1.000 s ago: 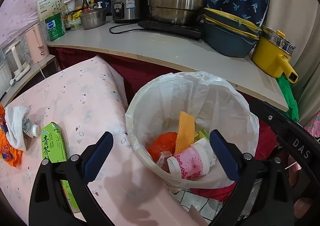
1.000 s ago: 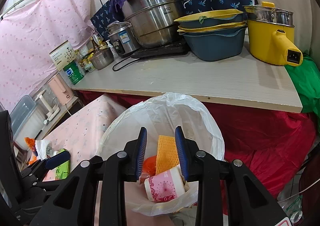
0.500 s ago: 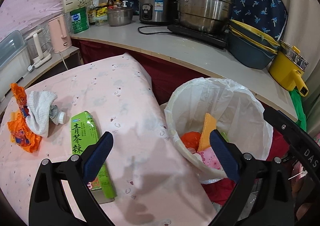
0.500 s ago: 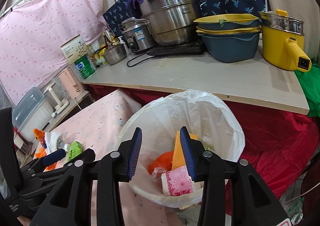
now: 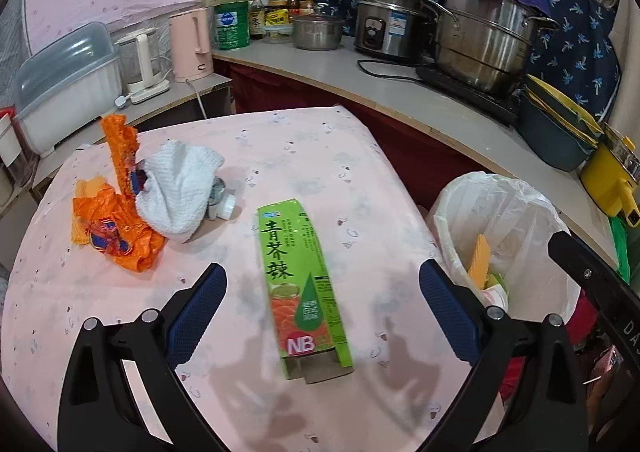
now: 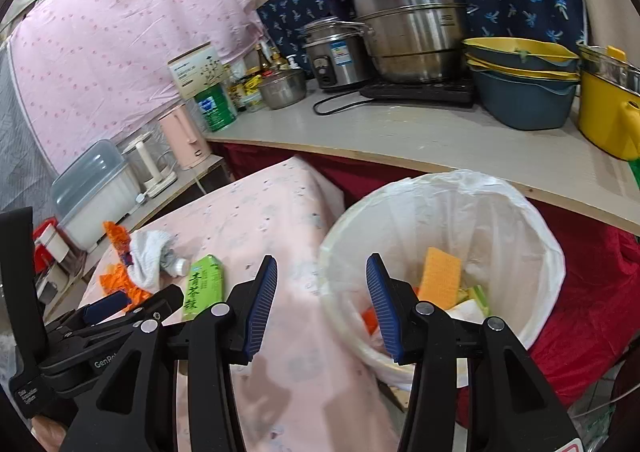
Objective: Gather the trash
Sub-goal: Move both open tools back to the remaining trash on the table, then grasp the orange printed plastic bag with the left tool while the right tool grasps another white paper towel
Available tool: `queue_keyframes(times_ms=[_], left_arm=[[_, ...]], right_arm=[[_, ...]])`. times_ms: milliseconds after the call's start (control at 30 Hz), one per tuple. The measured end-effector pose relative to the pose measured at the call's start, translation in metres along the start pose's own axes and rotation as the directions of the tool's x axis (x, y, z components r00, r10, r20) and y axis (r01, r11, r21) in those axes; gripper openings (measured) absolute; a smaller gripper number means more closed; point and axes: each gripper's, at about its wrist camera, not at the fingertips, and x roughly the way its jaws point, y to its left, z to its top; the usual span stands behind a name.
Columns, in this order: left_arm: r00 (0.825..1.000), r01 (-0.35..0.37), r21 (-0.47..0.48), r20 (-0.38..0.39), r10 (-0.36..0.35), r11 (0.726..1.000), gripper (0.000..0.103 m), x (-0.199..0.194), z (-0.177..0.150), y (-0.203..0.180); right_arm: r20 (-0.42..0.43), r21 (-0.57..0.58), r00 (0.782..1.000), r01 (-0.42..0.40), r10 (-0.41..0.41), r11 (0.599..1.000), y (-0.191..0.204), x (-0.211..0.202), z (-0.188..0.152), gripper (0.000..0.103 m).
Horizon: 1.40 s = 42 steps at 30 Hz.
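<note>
On the pink tablecloth [image 5: 304, 148], nearest the left gripper [image 5: 322, 292], a green carton [image 5: 302, 284] lies flat between its blue pads, lengthwise to the view, its open end toward the camera. The jaws stand wide and hold nothing; the pads hang to either side of the carton and whether they touch the cloth cannot be told. The right gripper [image 6: 322, 306] is also empty, its jaws part open, poised over the table edge beside the trash bin [image 6: 532, 220].

The step in hand looks like reaching for the next piece of trash, and the carton is the likely target. The next move calls for lowering the left gripper so the pads bracket the carton's long sides, then closing gently, since thin card may buckle.

Farther back on the left sits an orange wrapper [image 5: 116, 228], with a white cloth [image 5: 180, 188] draped partly over it and over a small bottle [image 5: 222, 204].

To the right, off the table edge, the bin with its white liner already holds an orange sponge [image 6: 440, 278] and other scraps.
</note>
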Motion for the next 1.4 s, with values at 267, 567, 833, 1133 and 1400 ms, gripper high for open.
queue_keyframes(times_ms=[267,567,833,1133,1400], left_arm=[[0.998,-0.061,-0.088,-0.004,0.061,0.994,0.093,-0.006,-0.004,0.057],[0.992,-0.127,-0.194,-0.039,0.122,0.973,0.093,-0.003,-0.013,0.127],[0.984,-0.176,-0.264,-0.069,0.164,0.948,0.093,0.009,-0.014,0.181],[0.977,-0.212,-0.312,-0.096,0.191,0.926,0.092,0.030,-0.008,0.224],[0.976,-0.207,-0.327,-0.126,0.175,0.922,0.082,0.059,0.002,0.239]], right_arm=[[-0.024,-0.050,0.999,-0.044,0.043,0.998,0.042,0.009,-0.007,0.046],[-0.070,-0.103,0.994,-0.092,0.085,0.990,0.087,0.031,-0.015,0.046],[-0.128,-0.156,0.984,-0.143,0.124,0.977,0.134,0.062,-0.026,0.046],[-0.189,-0.171,0.968,-0.197,0.164,0.965,0.176,0.105,-0.029,0.046],[-0.238,-0.154,0.952,-0.234,0.193,0.960,0.203,0.144,-0.029,0.046]])
